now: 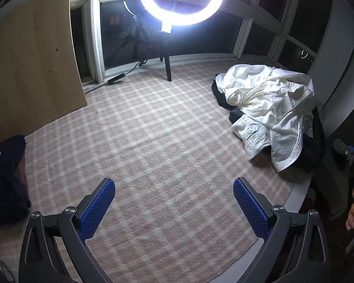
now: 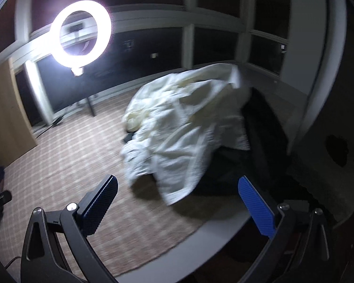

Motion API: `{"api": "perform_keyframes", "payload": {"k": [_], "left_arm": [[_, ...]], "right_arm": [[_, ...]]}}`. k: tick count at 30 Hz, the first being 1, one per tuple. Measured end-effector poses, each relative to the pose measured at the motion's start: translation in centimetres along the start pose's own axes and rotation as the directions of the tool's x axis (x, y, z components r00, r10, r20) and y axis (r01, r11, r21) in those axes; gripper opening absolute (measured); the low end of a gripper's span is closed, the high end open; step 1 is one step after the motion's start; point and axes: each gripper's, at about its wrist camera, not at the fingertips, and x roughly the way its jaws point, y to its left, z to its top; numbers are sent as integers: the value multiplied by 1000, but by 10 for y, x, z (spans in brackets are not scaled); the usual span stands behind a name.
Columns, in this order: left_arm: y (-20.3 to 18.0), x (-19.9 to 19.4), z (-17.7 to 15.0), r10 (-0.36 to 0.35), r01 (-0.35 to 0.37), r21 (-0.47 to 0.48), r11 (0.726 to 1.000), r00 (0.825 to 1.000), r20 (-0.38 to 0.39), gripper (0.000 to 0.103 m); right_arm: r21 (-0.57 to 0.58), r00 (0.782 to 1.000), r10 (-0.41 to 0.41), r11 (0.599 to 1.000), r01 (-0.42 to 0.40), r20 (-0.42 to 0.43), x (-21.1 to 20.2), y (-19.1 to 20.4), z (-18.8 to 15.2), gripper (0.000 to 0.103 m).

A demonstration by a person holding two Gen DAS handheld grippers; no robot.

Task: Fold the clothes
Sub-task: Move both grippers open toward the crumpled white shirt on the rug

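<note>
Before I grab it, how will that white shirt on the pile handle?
The white shirt looks thin and crumpled, so it will likely hang limp and light. It lies over dark clothes, which may drag along. Both jaws are open.

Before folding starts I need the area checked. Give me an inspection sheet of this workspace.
Surface: plaid cloth covers the work surface; its centre is bare.
Job's things: crumpled white garment heaped on dark clothes at the far right; dark garment at the left edge.
Clutter: nothing seen on the cloth apart from the clothes.
Grippers: left gripper open, holding nothing, over the bare cloth; right gripper open, holding nothing, facing the white heap.
Cables: black cable runs along the far edge by the tripod leg.
Surroundings: lit ring light, dark windows, wooden panel on the left.
</note>
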Motion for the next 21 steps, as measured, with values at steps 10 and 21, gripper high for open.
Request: {"api": "perform_keyframes", "payload": {"k": [10, 21], "left_arm": [[-54, 17, 27, 15, -16, 36, 999, 1000, 25, 100], [-167, 69, 73, 88, -87, 64, 994, 996, -4, 100]], "right_arm": [[76, 998, 54, 996, -57, 40, 50, -97, 62, 103], [-78, 928, 365, 926, -370, -70, 152, -99, 130, 102]]}}
